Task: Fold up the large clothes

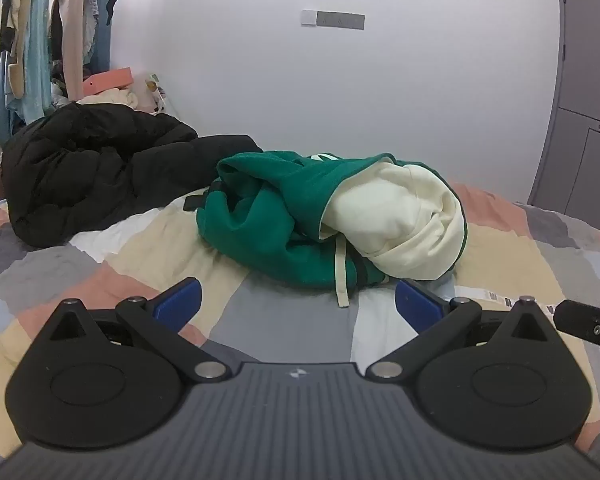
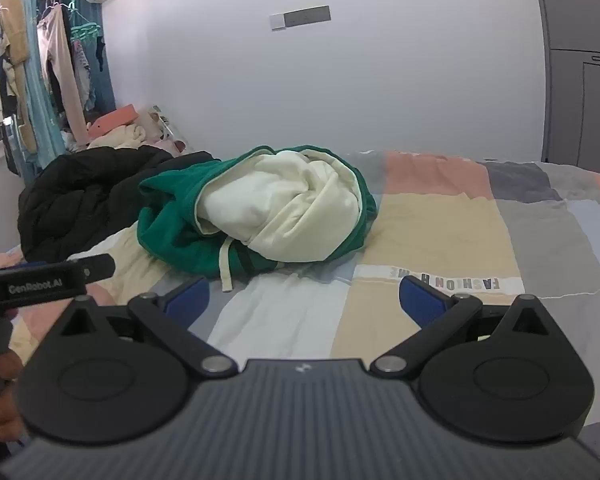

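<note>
A crumpled green hoodie [image 1: 268, 220] with a cream lining [image 1: 396, 220] lies bunched on the patchwork bed cover [image 1: 292, 328]. It also shows in the right wrist view [image 2: 172, 228], with its cream drawstring [image 2: 225, 268] hanging toward me. My left gripper [image 1: 298, 300] is open and empty, a short way in front of the hoodie. My right gripper [image 2: 304, 300] is open and empty, in front of and right of the hoodie. The left gripper's body [image 2: 40, 280] shows at the left edge of the right wrist view.
A black puffer jacket [image 1: 100, 168] lies heaped on the bed left of the hoodie. Clothes hang on a rack [image 1: 40, 40] at far left. A white wall [image 1: 340, 80] stands behind the bed and a grey wardrobe [image 1: 588, 120] at right.
</note>
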`<state>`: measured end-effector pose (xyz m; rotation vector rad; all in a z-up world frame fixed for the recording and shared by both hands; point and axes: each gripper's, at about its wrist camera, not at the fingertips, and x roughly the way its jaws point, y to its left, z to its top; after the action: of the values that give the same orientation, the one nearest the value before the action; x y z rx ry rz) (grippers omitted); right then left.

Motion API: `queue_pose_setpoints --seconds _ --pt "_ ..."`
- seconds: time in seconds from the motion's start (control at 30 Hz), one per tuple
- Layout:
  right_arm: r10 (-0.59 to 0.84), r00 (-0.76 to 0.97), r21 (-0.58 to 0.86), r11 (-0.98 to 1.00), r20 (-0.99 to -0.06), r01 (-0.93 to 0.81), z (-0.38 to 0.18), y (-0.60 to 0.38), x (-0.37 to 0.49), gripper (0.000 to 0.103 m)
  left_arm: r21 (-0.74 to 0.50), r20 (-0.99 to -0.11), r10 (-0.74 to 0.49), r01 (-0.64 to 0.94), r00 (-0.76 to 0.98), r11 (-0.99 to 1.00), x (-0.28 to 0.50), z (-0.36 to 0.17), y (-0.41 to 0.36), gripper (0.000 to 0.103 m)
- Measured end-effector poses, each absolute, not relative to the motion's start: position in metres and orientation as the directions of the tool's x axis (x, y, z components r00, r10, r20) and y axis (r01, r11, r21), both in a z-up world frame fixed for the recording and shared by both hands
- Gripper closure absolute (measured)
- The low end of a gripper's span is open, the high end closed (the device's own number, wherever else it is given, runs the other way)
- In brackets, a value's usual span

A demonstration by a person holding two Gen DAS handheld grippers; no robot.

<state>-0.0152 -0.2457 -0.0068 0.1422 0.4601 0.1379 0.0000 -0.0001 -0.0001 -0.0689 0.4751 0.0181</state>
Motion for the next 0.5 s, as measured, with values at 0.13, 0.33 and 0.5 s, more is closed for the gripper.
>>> queue_pose_setpoints --seconds 0.13,0.33,0.5 --pt "0.156 0.885 0.168 0.982 -0.438 -0.089 -0.006 -0.246 -0.014 0.0 -0.061 -0.461 -0.002 -0.029 0.888 0.998 0.002 -0.001 0.0 0.0" --pt "0.162 0.898 0.159 0.982 -0.409 -0.105 -0.013 -0.245 -0.021 0.0 -0.048 -0.452 0.004 -0.028 0.892 0.998 -0.003 0.006 0.001 0.0" --pt "0.169 0.898 0.175 0.979 -0.406 -0.105 -0.012 -0.247 -0.024 0.0 -0.041 -0.431 0.011 -0.032 0.902 0.999 -0.014 0.004 0.001 0.0"
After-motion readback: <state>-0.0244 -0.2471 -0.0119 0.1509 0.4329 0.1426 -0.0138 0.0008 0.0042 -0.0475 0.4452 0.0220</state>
